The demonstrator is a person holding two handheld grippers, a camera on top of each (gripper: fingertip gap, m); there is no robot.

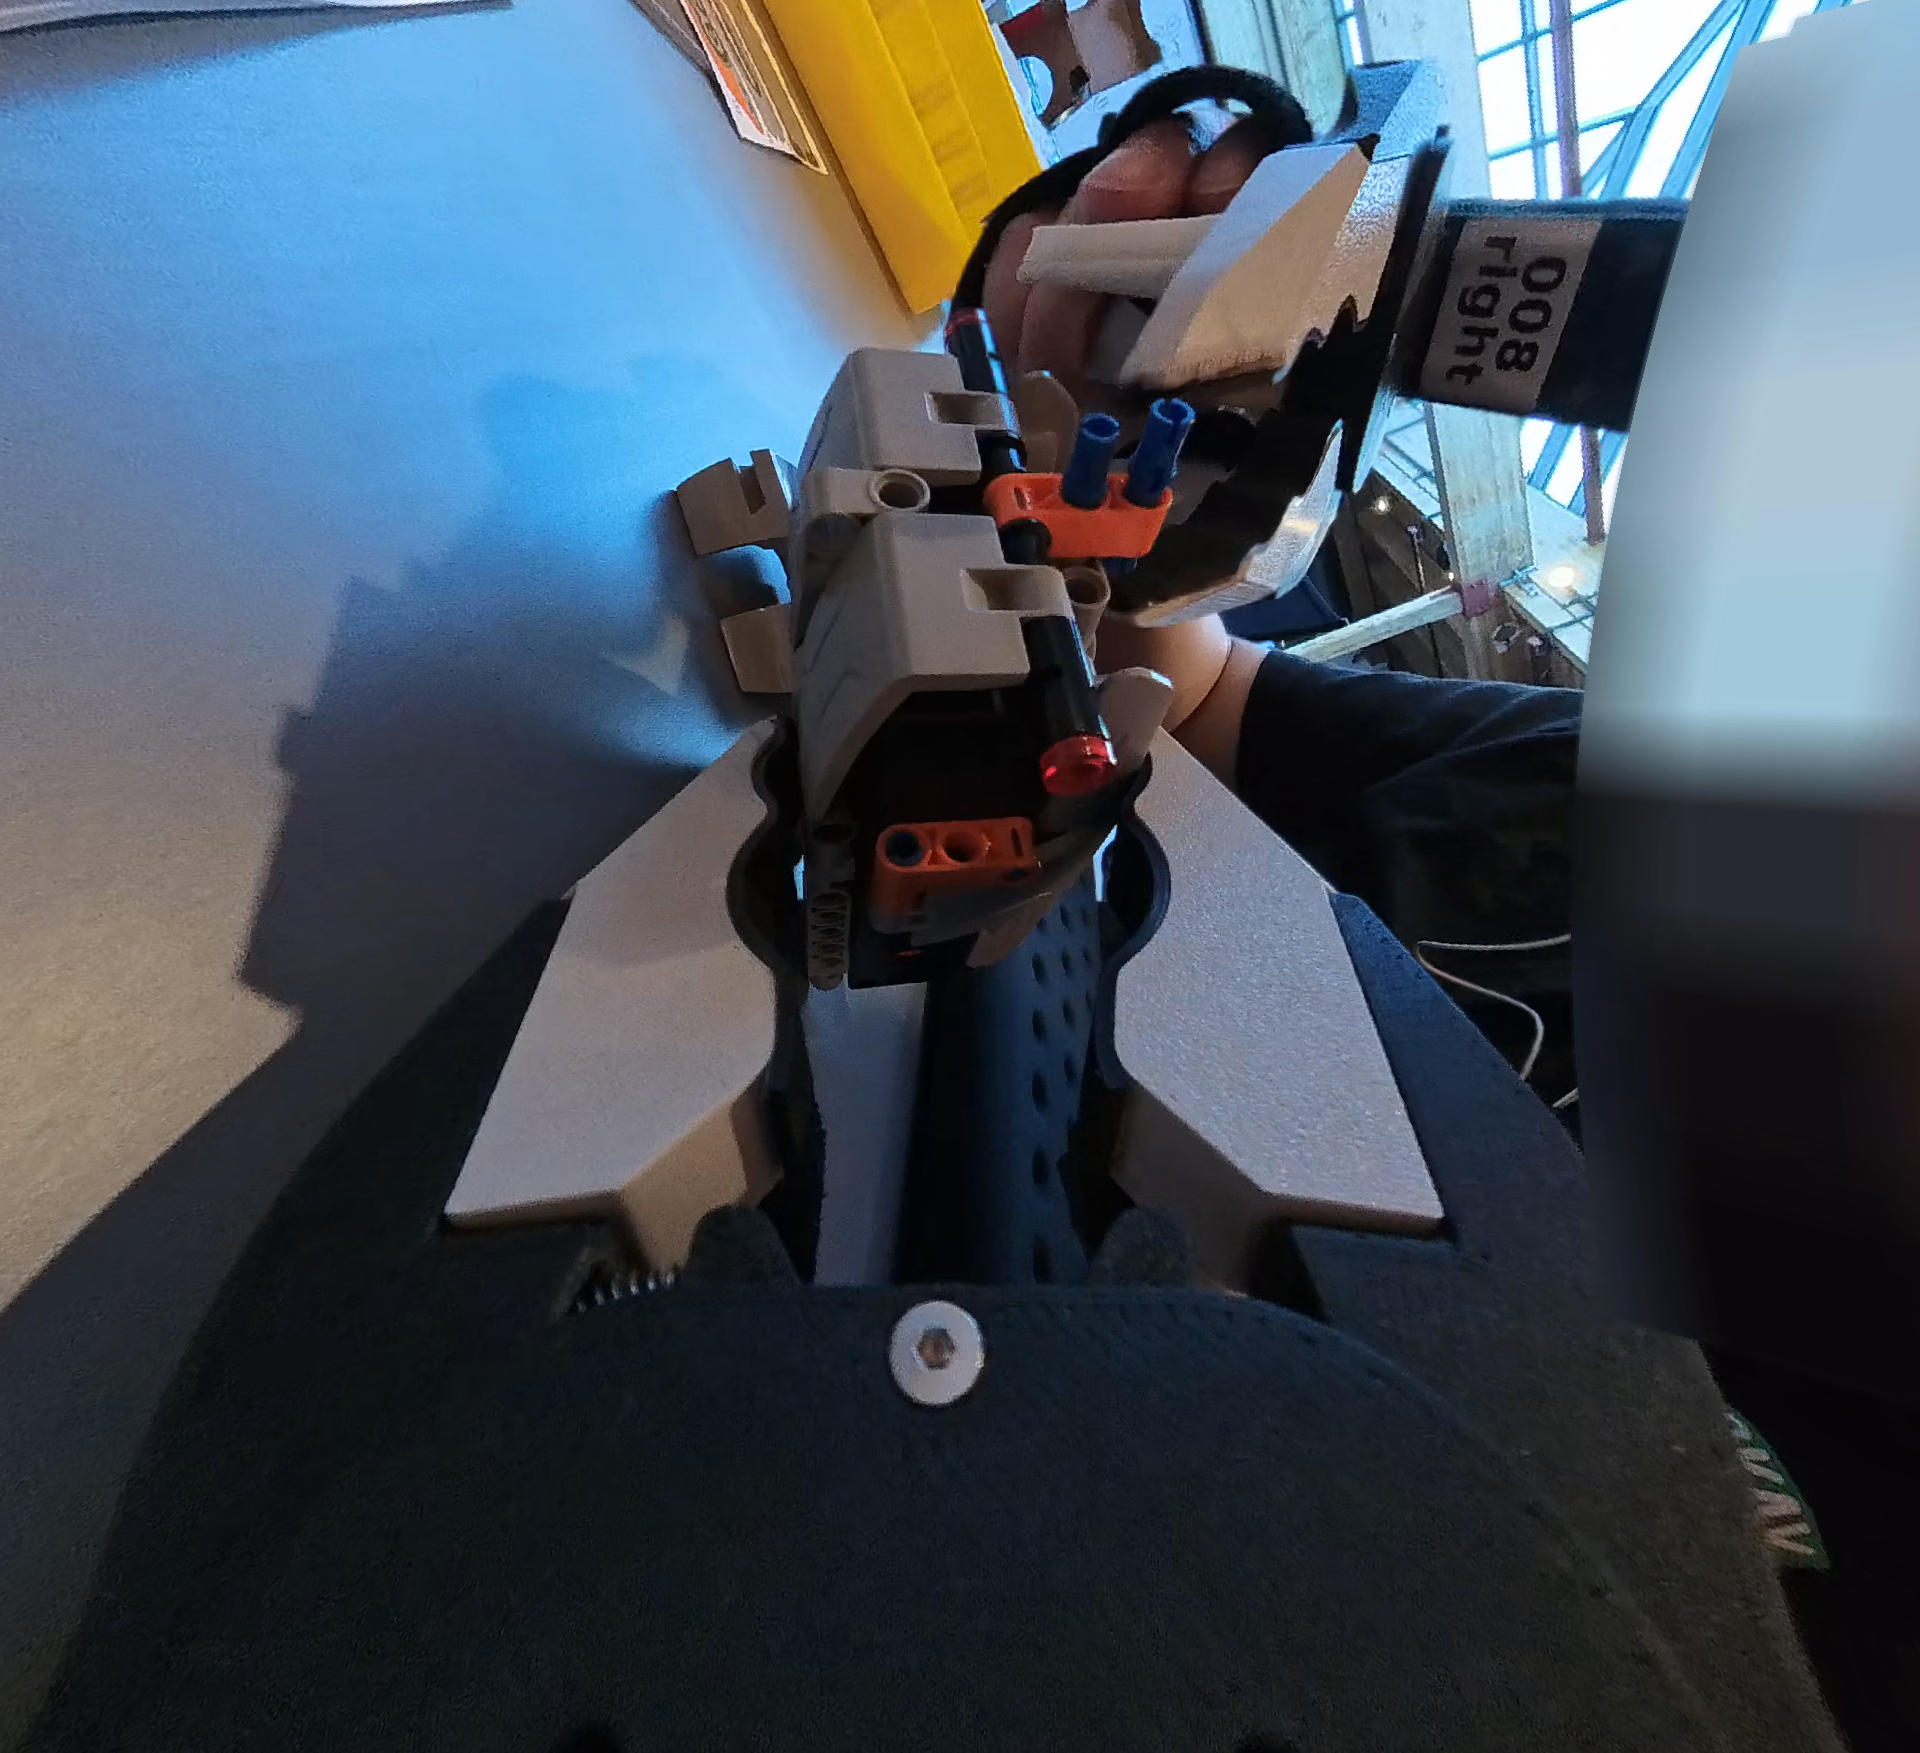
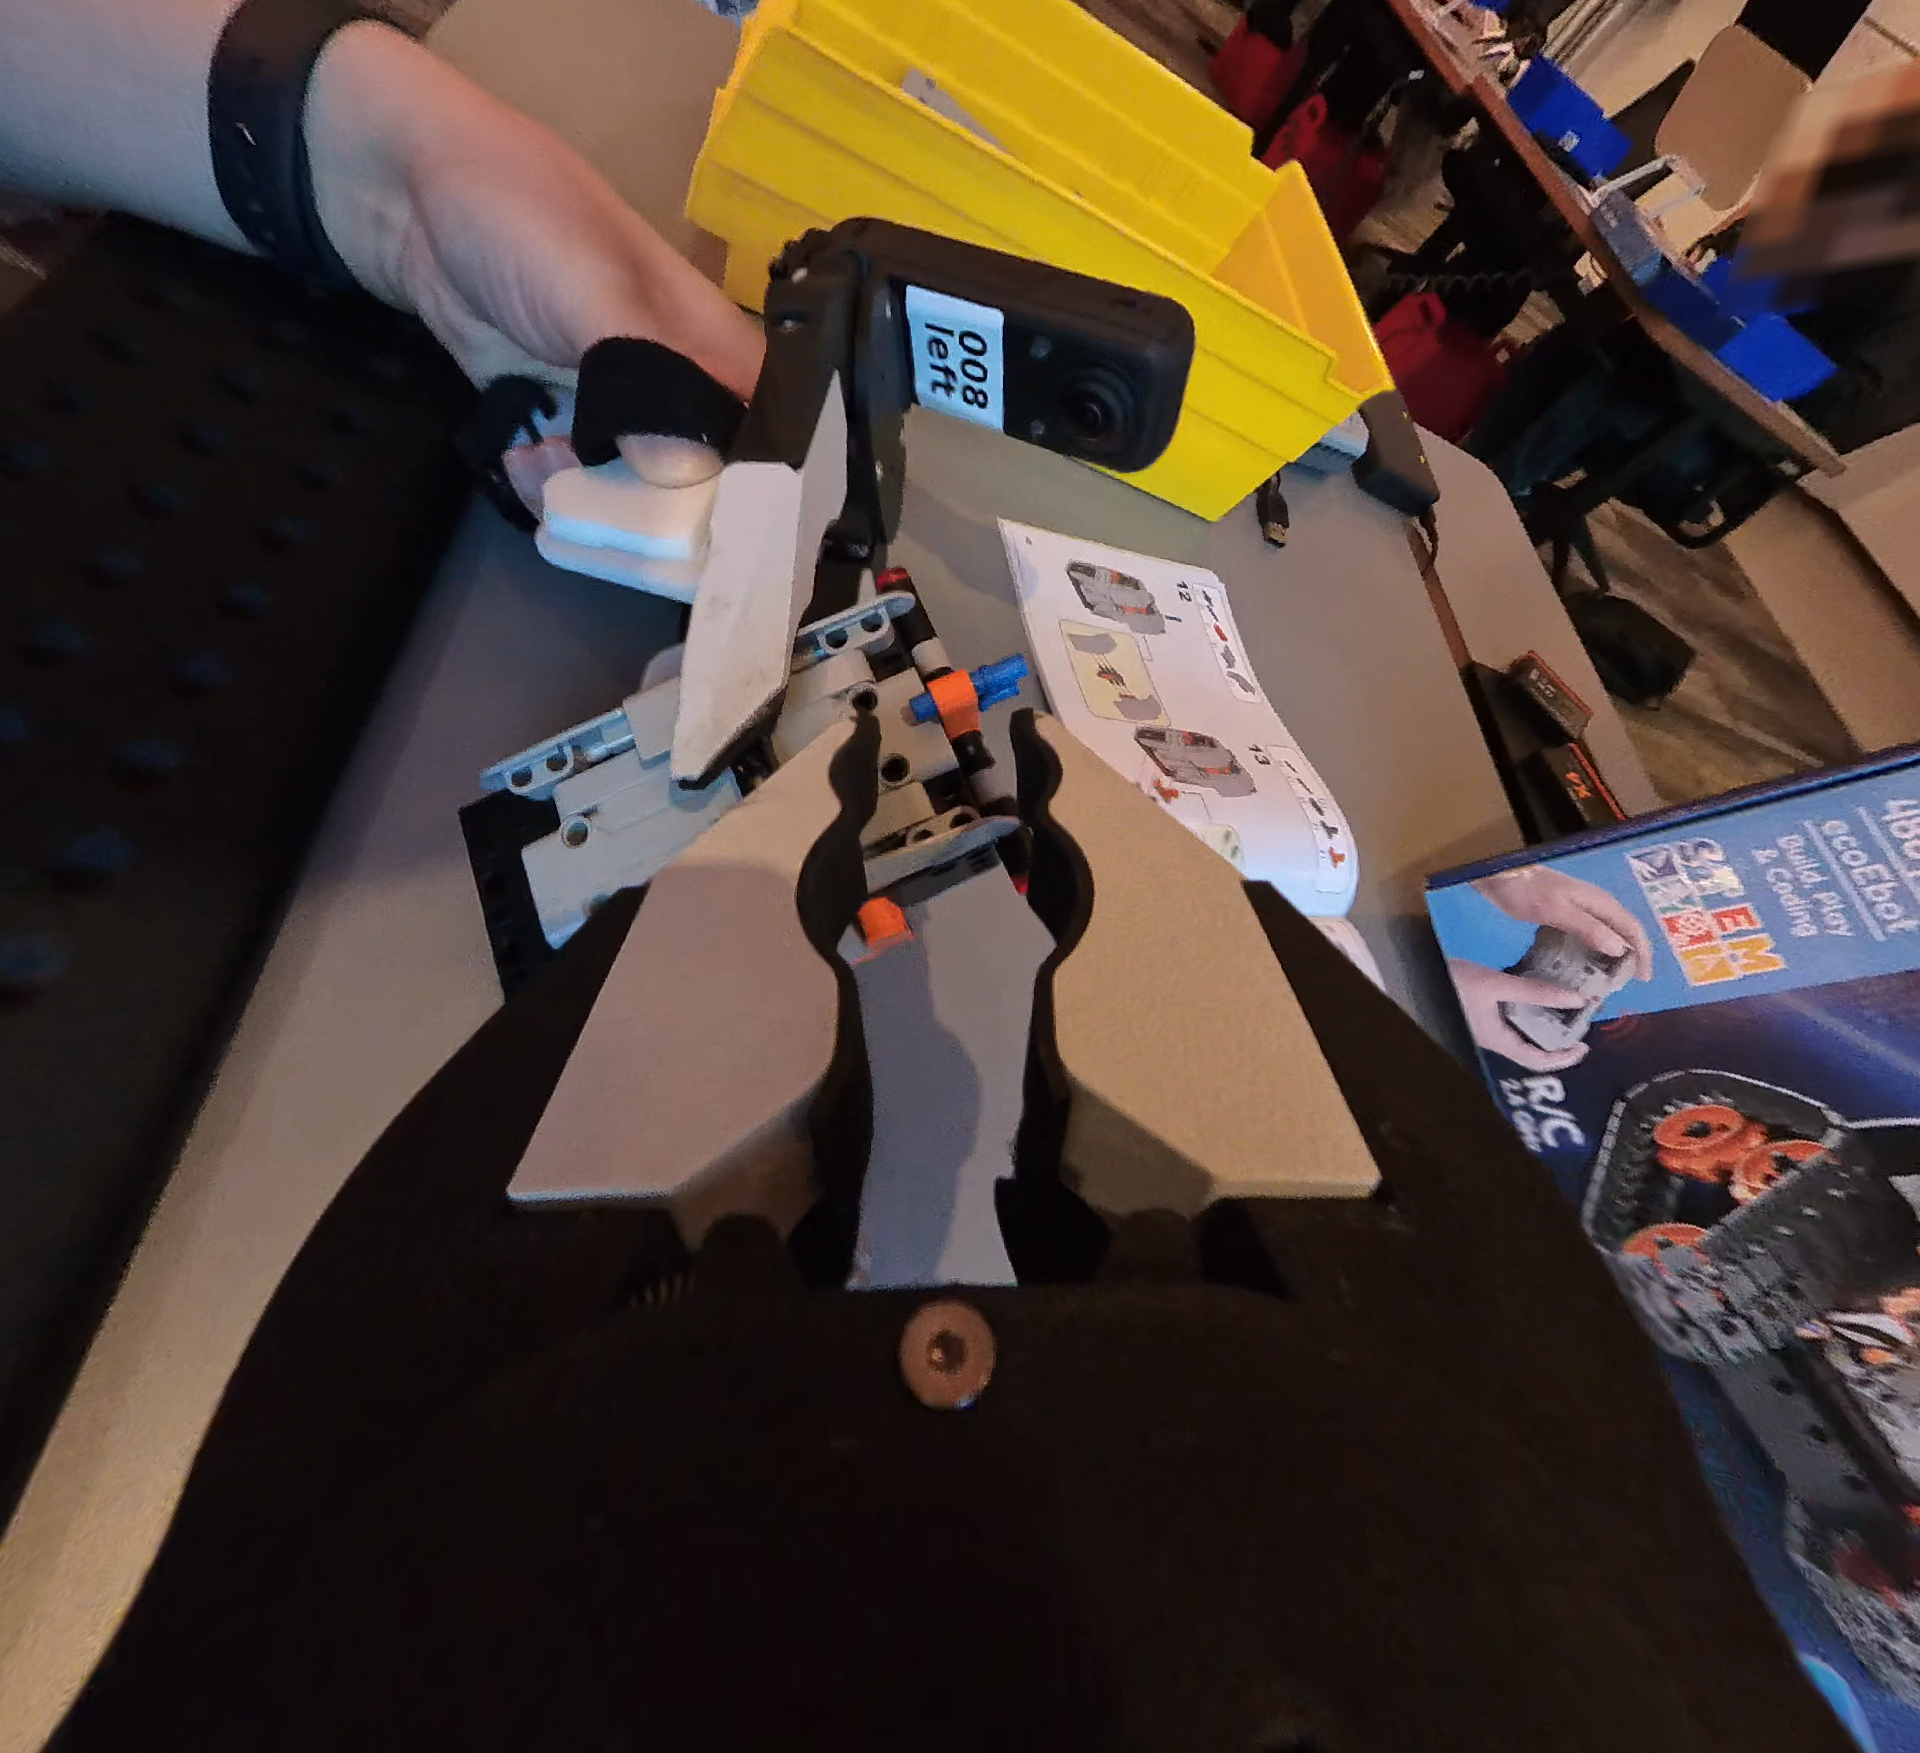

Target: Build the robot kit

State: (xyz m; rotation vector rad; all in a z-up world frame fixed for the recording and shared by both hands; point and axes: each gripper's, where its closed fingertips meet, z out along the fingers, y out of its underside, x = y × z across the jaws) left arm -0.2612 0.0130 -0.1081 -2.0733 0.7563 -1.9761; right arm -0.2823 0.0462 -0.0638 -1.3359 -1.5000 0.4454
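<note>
A grey brick assembly [image 1: 914, 602] with a black axle, a red axle cap and orange connectors is held above the grey table [image 1: 312, 353]. My left gripper [image 1: 956, 768] is shut on its near end. In the right wrist view the assembly [image 2: 613, 799] shows with the left gripper [image 2: 748, 727] on it from above. My right gripper [image 2: 945, 732] is closed on the assembly's other end, just short of an orange connector with blue pins [image 2: 951, 701]. The left wrist view shows the right gripper [image 1: 1174, 508] with its jaws about that connector [image 1: 1081, 508].
Stacked yellow bins [image 2: 987, 145] stand at the back of the table and also show in the left wrist view [image 1: 883, 41]. An open instruction booklet [image 2: 1174, 716] lies right of the assembly. A blue product box [image 2: 1714, 1080] lies at the right, and a black studded panel [image 2: 156, 560] at the left. About 5 centimeters separates my left fingertips from my right.
</note>
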